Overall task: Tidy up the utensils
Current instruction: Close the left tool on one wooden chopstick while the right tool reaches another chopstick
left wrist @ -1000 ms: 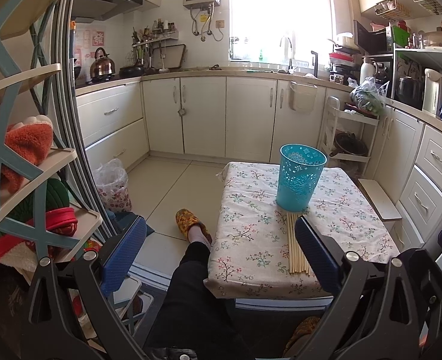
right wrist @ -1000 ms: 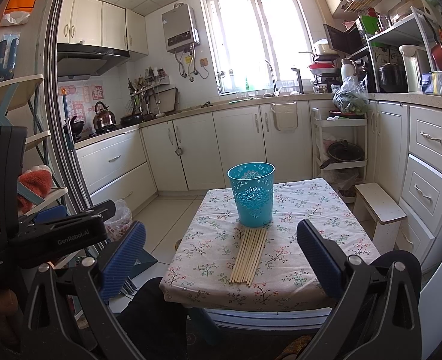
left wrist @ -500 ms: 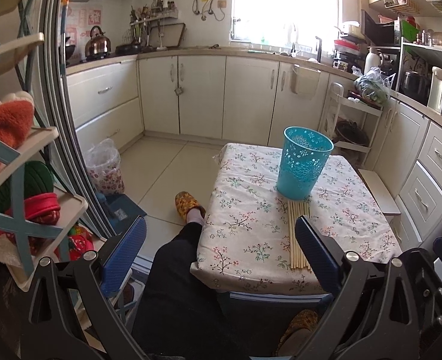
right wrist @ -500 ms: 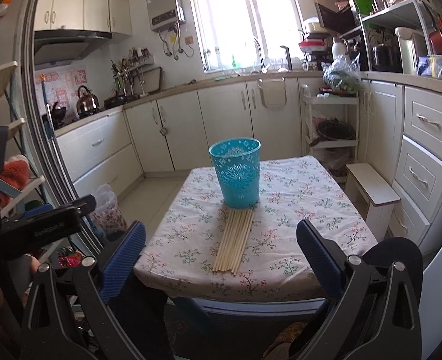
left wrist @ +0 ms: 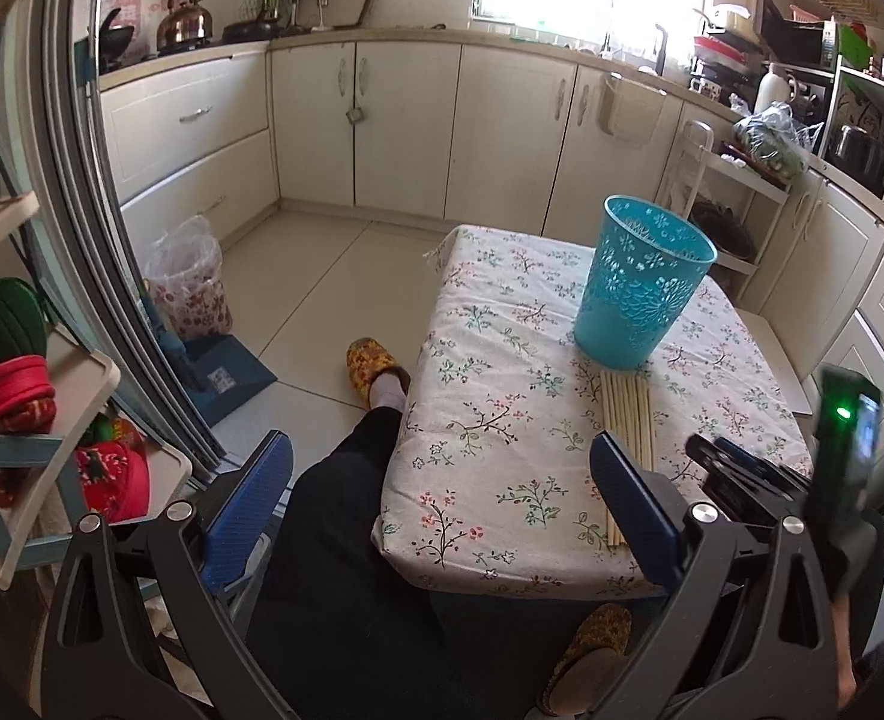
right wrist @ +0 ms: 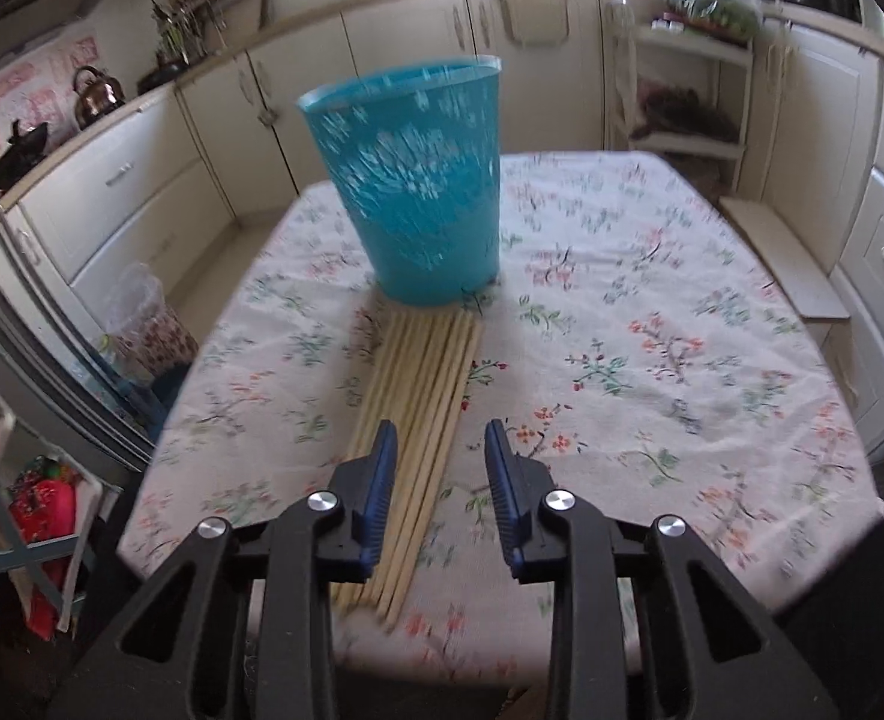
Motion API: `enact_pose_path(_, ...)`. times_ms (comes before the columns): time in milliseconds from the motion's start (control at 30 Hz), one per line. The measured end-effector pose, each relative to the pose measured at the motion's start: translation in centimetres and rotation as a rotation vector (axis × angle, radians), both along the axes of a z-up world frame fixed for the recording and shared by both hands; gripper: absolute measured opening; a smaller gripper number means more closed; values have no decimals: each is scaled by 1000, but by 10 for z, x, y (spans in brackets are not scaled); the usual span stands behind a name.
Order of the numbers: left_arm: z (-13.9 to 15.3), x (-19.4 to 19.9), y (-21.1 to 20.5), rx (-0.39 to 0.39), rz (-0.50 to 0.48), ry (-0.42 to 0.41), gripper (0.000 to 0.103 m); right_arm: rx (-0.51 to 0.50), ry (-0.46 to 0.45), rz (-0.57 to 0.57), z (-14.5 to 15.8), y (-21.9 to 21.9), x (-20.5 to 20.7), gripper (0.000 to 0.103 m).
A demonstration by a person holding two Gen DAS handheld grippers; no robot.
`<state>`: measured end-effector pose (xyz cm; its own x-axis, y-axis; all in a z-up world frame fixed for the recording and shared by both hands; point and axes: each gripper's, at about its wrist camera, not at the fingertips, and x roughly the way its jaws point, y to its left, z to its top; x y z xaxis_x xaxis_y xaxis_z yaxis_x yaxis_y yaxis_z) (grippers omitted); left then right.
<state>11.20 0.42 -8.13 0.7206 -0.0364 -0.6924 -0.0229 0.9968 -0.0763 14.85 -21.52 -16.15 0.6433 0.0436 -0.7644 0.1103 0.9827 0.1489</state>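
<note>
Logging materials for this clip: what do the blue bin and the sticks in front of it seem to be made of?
Blue bin: likely molded plastic, uniform teal with a pierced flower pattern. Sticks: probably bamboo or wood, pale tan, matte, thin and straight; grain too blurred to confirm.

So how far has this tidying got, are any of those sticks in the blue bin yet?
None look put away: the whole bundle of chopsticks lies flat on the tablecloth before the blue basket. In hand: nothing; the right hand-held gripper hovers open over the bundle, while the left hand-held gripper waits open, off the table's edge. Every stick is left.
</note>
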Motion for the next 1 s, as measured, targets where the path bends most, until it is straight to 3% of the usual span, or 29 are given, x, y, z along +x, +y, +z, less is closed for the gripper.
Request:
enact_pose_path(300, -21, 31, -11, 14, -11, 66, 95, -24, 78, -8, -37, -4, 46, 17)
enact_pose_path(500, -29, 50, -26, 27, -37, 84, 95, -125, 67, 64, -41, -4, 55, 13)
enact_pose_path(600, -40, 68, -41, 29, -87, 104, 95, -184, 71, 137, -40, -6, 59, 11)
enact_pose_path(733, -60, 98, -66, -45, -189, 149, 95, -206, 93, 199, -39, -22, 65, 11)
enact_pose_path(1000, -107, 163, -119, 1, -208, 246, 78, -67, 90, 145, -39, -48, 68, 14)
